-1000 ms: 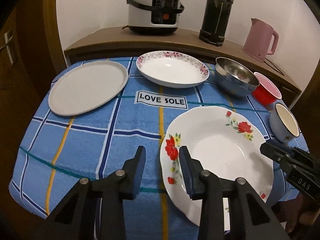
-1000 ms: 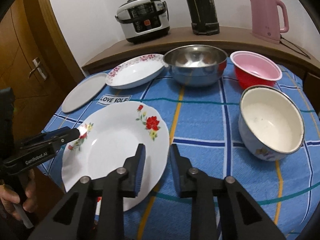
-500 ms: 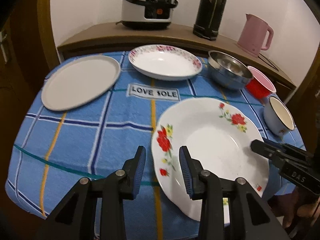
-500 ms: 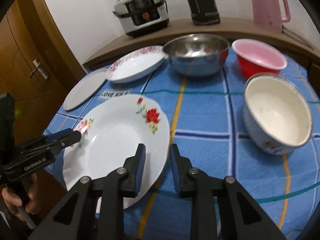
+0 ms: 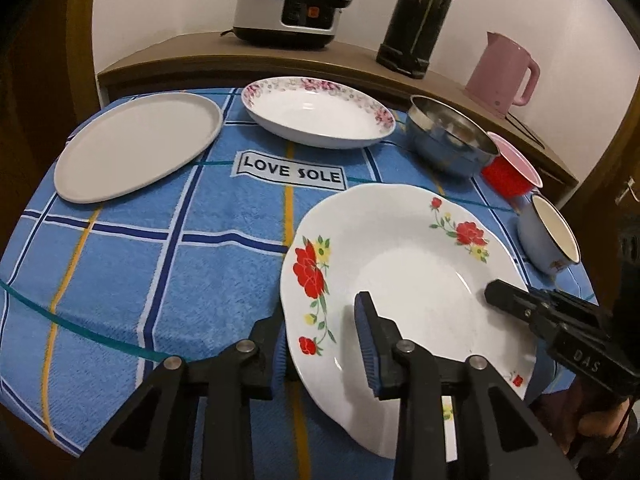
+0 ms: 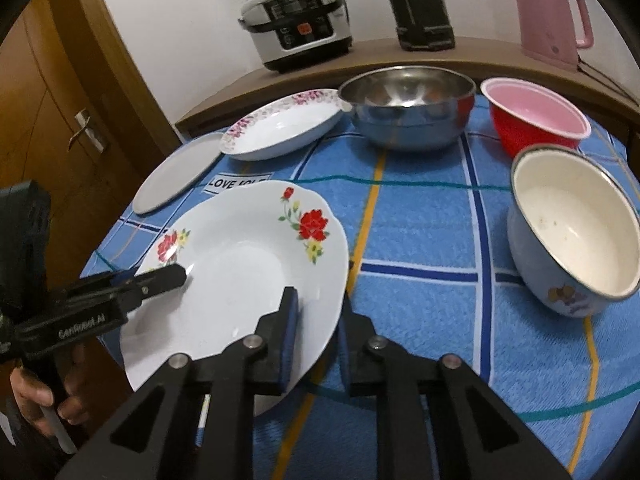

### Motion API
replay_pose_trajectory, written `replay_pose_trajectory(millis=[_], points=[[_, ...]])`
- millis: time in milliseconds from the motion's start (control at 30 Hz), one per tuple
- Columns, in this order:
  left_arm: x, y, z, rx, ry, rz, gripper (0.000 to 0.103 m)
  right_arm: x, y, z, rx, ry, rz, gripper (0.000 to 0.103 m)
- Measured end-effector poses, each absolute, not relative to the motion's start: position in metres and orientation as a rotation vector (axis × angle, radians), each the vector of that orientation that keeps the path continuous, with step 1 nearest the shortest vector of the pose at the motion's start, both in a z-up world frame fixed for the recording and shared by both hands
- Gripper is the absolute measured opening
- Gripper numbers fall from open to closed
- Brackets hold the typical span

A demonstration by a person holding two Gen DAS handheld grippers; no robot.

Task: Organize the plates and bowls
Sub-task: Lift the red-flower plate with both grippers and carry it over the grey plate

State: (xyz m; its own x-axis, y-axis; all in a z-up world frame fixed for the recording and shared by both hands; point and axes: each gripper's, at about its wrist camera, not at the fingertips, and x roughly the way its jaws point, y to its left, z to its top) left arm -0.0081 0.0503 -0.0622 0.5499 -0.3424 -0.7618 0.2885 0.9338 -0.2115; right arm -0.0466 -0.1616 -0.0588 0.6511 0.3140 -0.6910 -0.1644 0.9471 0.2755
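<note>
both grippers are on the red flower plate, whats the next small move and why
Probably finish closing both grippers before lifting. The left gripper and right gripper each straddle opposite rims of the red-flower plate, with one finger above and one beneath, and their jaws are closing. The plate looks tipped up off the blue cloth, so a firm two-sided grip should come first.

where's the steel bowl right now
The steel bowl sits at the far side of the table, between the pink-flowered plate on its left and the red bowl on its right, just in front of the wooden shelf.
</note>
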Motion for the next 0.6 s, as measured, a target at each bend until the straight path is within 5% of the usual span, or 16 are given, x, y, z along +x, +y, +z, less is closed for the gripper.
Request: replay_pose_trajectory(millis=[600], points=[[0.037,0.135,-0.023,-0.102,0.786,-0.18,0.034,0.043,-0.07,-0.006,0.155,0.727,0.435,0.018]])
